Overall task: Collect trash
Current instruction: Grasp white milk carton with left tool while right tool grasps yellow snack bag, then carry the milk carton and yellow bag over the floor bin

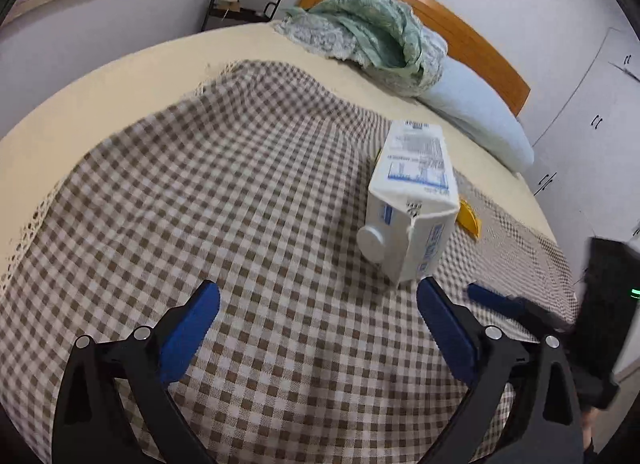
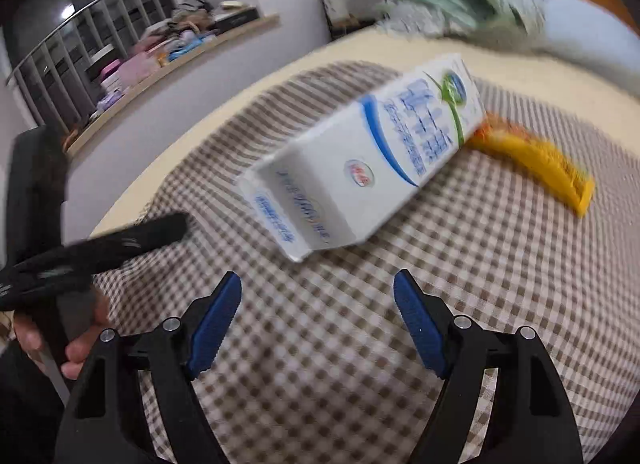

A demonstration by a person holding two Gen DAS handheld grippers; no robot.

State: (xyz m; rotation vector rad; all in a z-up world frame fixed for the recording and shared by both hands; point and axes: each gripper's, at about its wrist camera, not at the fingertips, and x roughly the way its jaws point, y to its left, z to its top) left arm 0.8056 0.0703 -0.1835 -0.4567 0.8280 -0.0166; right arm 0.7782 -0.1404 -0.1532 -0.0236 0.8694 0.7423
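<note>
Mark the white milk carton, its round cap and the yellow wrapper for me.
White milk carton [image 2: 360,160], right wrist view, printed side.
Round white cap [image 1: 371,239], left wrist view, cap face.
Yellow wrapper [image 2: 536,162], right wrist view, middle.

checked cloth [image 1: 248,192], pillow [image 1: 476,104], green blanket [image 1: 372,32]

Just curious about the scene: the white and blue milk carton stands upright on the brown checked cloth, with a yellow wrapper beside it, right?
Not quite: the white and blue milk carton lies on its side, as both wrist views show. It is on the brown checked cloth, the yellow wrapper beside it.
</note>
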